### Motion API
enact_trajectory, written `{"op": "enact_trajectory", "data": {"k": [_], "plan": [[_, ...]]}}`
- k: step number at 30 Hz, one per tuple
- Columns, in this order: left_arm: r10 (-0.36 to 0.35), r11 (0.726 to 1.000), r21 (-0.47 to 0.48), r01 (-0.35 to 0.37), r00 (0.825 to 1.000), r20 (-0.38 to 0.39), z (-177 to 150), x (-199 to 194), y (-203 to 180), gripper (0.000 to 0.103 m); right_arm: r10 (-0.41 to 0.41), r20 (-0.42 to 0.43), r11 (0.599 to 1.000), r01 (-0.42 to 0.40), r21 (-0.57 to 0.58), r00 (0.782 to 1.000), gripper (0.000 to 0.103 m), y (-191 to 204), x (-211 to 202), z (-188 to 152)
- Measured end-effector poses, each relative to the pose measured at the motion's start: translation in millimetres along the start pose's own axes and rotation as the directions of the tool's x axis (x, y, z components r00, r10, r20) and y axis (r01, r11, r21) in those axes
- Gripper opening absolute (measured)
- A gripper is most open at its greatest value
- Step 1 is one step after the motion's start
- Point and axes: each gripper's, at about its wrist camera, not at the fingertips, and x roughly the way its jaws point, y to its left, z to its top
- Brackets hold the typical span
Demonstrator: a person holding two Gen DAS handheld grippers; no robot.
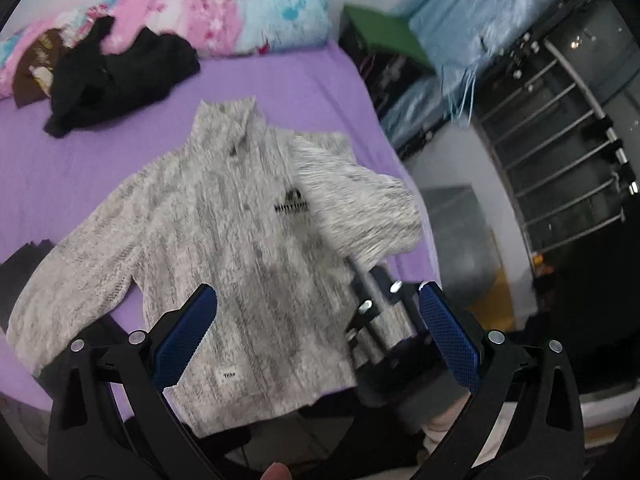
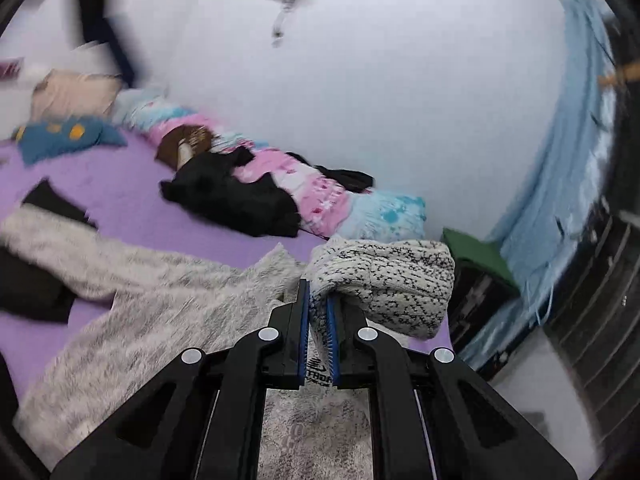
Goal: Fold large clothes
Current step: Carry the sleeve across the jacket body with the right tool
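On purple bed, grey sweater.

Your left gripper was a matte black frame that forked into two angular arms, each arm pierced by a triangular cut-out and pinned with round silver screw heads. Its fingers carried long blue pads with a fine cross-hatched grip texture and a toothed edge. Your right gripper was built the same: black linkage arms, four bright round screws set in a row behind the blue pads, and triangular openings farther back from those screws. Small white lettering was printed on the black body just behind its pads, too blurred to read.
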Motion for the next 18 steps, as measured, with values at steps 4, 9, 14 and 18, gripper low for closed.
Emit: {"op": "enact_trajectory", "data": {"k": [4, 9, 14, 18], "plan": [[-0.009, 0.998, -0.059, 0.001, 0.989, -0.147, 21.9, 44.5, 13.8, 0.097, -0.001, 0.010, 0.993, 0.002, -0.122, 1.000, 0.008, 41.3, -8.8, -2.7], [0.110, 0.994, 0.028, -0.106, 0.963, -0.247, 31.9, 86.8, 4.9, 0.097, 0.002, 0.018, 0.965, 0.003, -0.261, 1.000, 0.007, 79.1, -5.2, -5.5], [0.194, 0.981, 0.064, -0.183, 0.940, -0.281, 38.0, 112.0, 0.4, 0.097, 0.005, 0.001, 0.953, -0.004, -0.304, 1.000, 0.007, 90.5, 0.9, -10.3], [0.224, 0.974, 0.091, -0.206, 0.928, -0.297, 43.5, 128.6, 4.5, 0.091, 0.000, 0.002, 0.948, 0.001, -0.317, 1.000, 0.007, 91.0, -0.1, -10.9]]}}
